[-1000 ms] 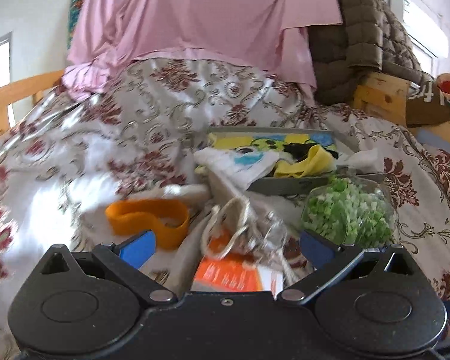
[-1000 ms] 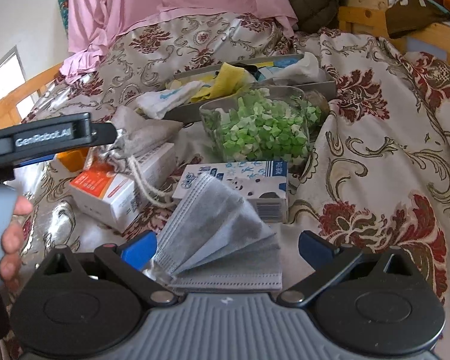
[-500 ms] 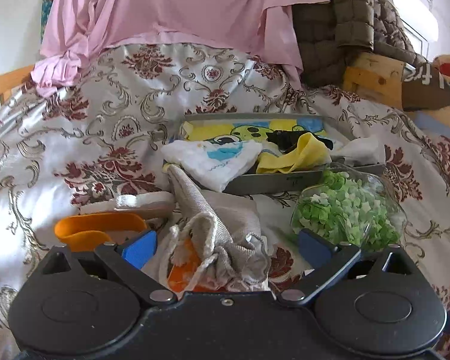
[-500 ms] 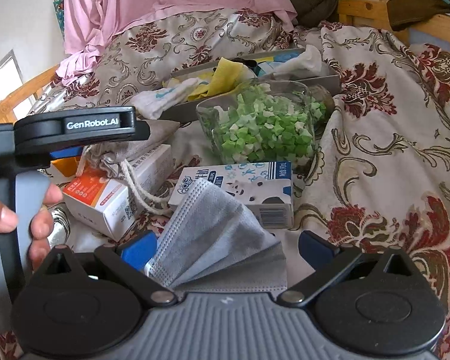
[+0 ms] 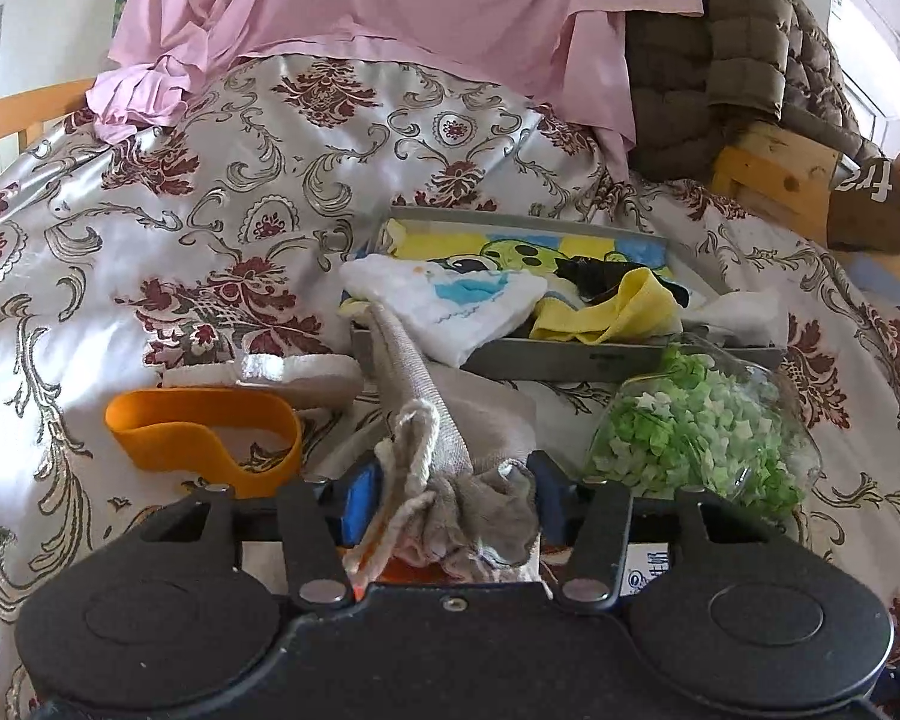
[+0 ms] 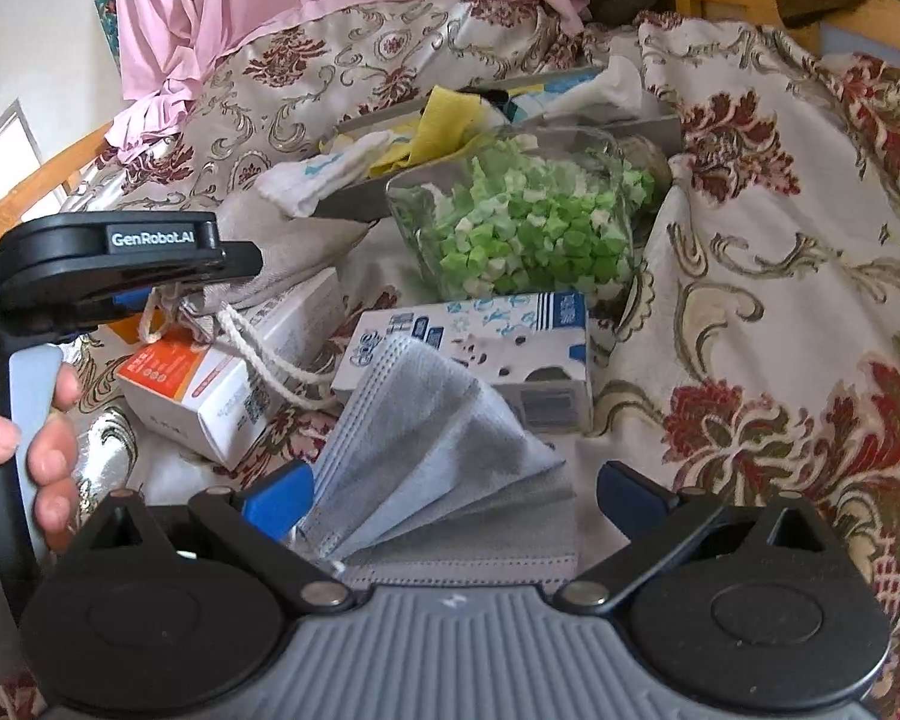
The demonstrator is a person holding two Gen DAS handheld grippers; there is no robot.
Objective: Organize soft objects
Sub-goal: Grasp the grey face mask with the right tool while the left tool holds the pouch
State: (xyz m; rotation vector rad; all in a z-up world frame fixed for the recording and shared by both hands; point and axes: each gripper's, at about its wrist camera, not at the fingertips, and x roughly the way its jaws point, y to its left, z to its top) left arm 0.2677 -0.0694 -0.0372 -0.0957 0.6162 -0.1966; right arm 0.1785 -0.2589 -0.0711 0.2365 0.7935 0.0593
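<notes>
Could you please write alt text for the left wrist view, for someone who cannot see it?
The left gripper has just closed onto the gathered neck of a grey drawstring pouch lying on a floral bedspread. Beyond it are an orange band, a jar of green paper stars and a grey tray of cloths.

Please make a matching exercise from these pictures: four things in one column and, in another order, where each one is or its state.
1. drawstring pouch
2. grey face mask
3. yellow cloth
4. orange band

A. in the metal tray
B. between the open right gripper fingers
C. pinched by the left gripper
D. lying loose on the bedspread

Pairs: 1-C, 2-B, 3-A, 4-D
</notes>
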